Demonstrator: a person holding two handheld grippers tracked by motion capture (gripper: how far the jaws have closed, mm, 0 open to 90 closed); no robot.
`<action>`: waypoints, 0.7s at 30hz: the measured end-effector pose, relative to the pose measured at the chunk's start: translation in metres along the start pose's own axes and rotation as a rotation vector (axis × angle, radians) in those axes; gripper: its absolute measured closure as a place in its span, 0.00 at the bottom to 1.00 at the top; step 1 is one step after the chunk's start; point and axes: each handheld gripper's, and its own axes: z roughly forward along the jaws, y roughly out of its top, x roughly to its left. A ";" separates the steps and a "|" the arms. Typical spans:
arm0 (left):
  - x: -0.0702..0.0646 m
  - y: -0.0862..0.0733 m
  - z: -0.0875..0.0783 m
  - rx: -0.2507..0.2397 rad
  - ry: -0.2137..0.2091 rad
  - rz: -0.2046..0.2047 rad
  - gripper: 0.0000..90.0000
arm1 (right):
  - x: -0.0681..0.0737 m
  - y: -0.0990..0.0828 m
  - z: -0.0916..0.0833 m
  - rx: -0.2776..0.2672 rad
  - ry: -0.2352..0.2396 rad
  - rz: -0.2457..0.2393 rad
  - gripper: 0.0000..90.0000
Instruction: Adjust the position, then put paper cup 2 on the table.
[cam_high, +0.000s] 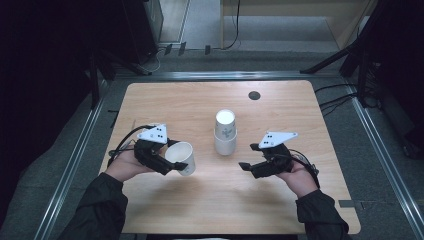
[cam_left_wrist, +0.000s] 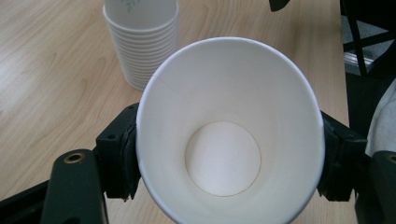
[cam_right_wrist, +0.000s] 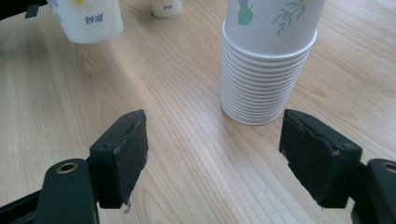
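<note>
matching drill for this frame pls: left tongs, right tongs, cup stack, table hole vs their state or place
Things:
1. left tongs
2. right tongs
3. cup stack
4. table hole

States or places:
A. upside down, mid-table
B. open, nothing between the pads
C. far edge of the table
D. clamped on a single paper cup

Pairs: 1-D, 2-B, 3-A, 4-C

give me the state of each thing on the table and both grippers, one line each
single paper cup: empty, held off the table, mouth tilted toward the left gripper's camera
cup stack: nested, upside down on the table
left gripper: shut on the single paper cup
right gripper: open, holding nothing
</note>
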 end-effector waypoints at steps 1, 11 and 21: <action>0.001 -0.002 -0.001 0.002 0.009 -0.002 0.27 | 0.000 0.000 0.000 0.001 -0.003 0.003 0.26; 0.011 -0.017 -0.012 0.022 0.044 -0.027 0.27 | -0.007 0.000 0.004 0.010 -0.019 0.020 0.26; 0.017 -0.031 -0.023 0.029 0.084 -0.053 0.27 | -0.013 0.001 0.004 0.008 -0.013 0.022 0.26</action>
